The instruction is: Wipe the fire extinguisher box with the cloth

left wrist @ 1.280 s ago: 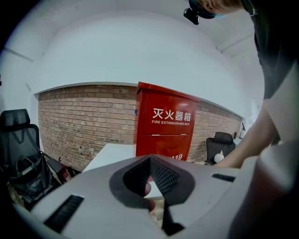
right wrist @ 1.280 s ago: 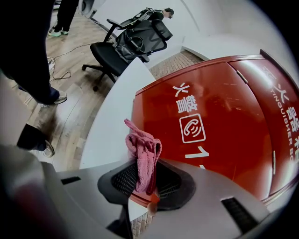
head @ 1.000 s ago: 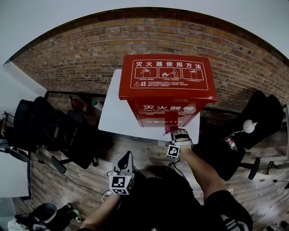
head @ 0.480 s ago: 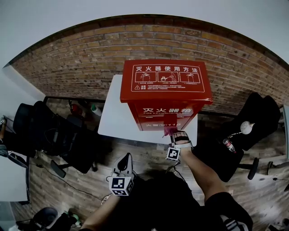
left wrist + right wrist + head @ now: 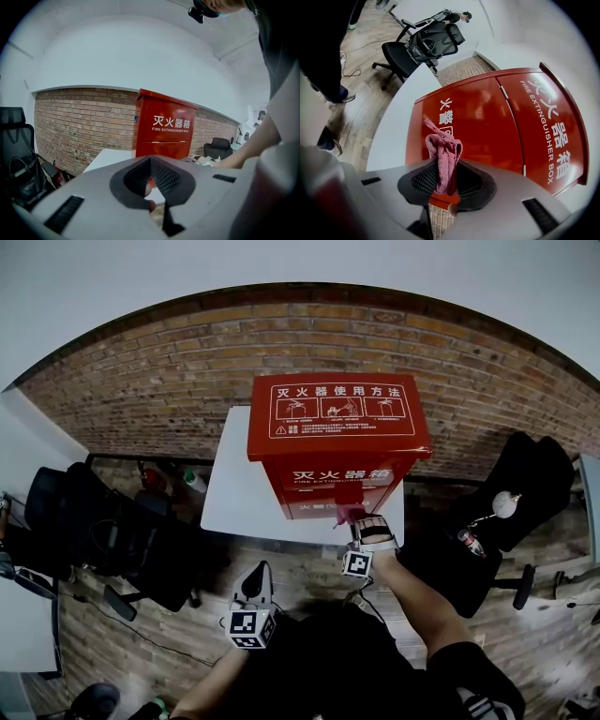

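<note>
A red fire extinguisher box stands upright on a white table against a brick wall. My right gripper is shut on a pink cloth, and the cloth is held close to the lower front of the box. I cannot tell whether it touches the box. My left gripper hangs lower and nearer to me, away from the table, shut with nothing in it. Ahead of the left gripper the box shows its front.
Black office chairs stand to the left and right of the table. Bottles sit on the floor at the table's left end. Cables lie on the wooden floor. The brick wall runs behind the box.
The right gripper with the cloth has moved slightly up along the box's front. The head view has shifted a little. The left gripper has hardly moved.
</note>
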{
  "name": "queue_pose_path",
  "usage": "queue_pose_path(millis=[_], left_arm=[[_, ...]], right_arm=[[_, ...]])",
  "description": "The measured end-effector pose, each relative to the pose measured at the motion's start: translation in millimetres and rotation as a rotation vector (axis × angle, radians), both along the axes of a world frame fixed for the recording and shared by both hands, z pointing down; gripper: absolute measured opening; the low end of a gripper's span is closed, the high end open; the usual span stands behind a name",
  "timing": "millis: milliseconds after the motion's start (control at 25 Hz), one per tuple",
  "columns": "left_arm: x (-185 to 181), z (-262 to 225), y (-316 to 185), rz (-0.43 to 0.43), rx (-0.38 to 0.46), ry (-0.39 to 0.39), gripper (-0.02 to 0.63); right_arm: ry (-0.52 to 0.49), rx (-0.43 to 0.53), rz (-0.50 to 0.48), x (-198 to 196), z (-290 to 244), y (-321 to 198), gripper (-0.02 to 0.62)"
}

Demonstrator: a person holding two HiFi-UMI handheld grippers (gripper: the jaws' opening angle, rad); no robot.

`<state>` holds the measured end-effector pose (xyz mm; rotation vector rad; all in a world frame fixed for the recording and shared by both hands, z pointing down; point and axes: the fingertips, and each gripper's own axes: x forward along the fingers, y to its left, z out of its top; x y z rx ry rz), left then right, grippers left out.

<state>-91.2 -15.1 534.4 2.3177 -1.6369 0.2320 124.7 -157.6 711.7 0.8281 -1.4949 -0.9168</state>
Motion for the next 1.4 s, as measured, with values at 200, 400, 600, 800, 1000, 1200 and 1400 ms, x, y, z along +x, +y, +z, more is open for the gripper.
queue_pose_path(millis=[200,400,600,800,1000,1200,1400], left_arm=[[-1.1,-2.2,-2.3,0.007,0.006,0.001,0.034],[-2.0,-4.5,-4.0,0.01,0.006,0.015,0.034],[-1.9,-7.6,-4.8,0.023,0.015,0.009,0.034],[-2.7,-7.3,-4.6,0.028,0.012,0.02,0.034],[-3.3,-8.9,-5.5,0.04,0.02,0.011,0.034],[-4.1,-7.5,-6.2,0.045,0.013,0.018,0.034],[-3.1,-6.3,-5.1,0.052,0.012,0.016,0.034]], right_arm=[[-0.005,0.029,0.003,-0.2,-14.6,0.3,0.101],[-0.004,0.067,0.009,-0.4,-32.4,-0.2,0.101],[-0.001,0.102,0.014,0.5,-51.6,-0.8,0.101],[-0.008,0.124,0.007,-1.7,-68.3,-0.3,0.101],[-0.006,0.149,0.01,-1.5,-80.8,0.6,0.101],[-0.015,0.174,0.011,-3.9,-98.5,0.0,0.101],[-0.017,0.198,0.009,-6.4,-114.3,-0.2,0.101]])
